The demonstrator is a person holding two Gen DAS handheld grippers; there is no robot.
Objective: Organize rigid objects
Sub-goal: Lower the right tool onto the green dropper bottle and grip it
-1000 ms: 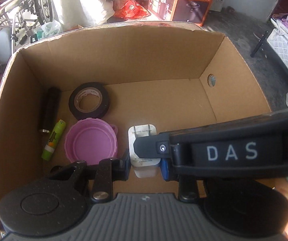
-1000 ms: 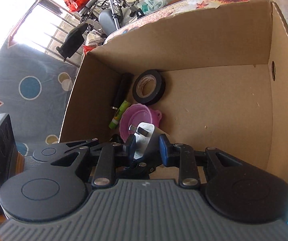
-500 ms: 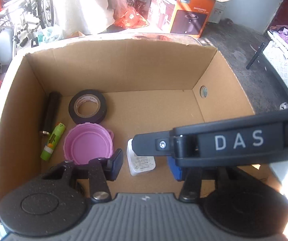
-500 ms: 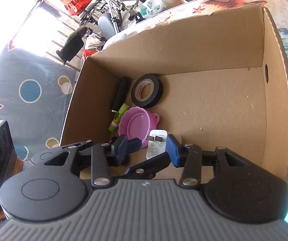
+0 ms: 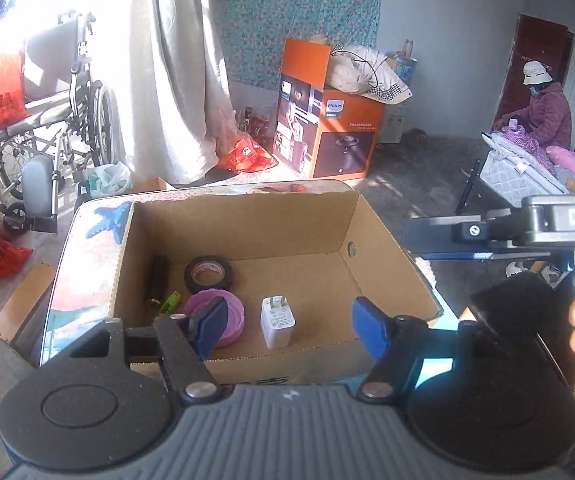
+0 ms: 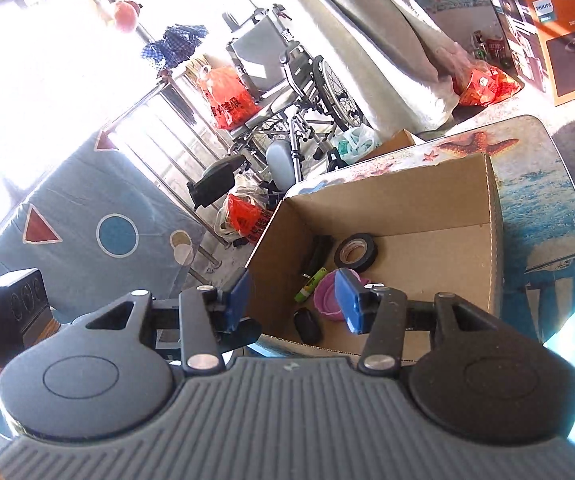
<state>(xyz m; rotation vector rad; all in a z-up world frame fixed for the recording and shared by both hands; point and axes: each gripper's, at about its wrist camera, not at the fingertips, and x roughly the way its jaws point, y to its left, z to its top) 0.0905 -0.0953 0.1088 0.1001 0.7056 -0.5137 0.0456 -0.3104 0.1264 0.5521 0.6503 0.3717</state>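
Cluttered sunlit room; open brown cardboard box (image 5: 243,236) sat on counter (image 6: 535,208). White plug charger (image 5: 277,322) lay inside beside pink round lid (image 5: 223,314), grouped. Both hand-held grippers, left (image 5: 287,330) and right (image 6: 293,300), were spread, empty.

The right tool (image 6: 293,300) has its blue-padded jaws spread wide, holding nothing. Ahead, an open cardboard box (image 6: 399,200) stands on the table (image 6: 543,216). Along the box's left wall lie a black stick (image 6: 317,254) and a green tube (image 6: 312,279). A roll of black tape (image 6: 356,252) lies flat beside them. A pink lid (image 6: 329,298) sits partly behind the right pad. A wheelchair (image 6: 291,92) stands beyond the table.
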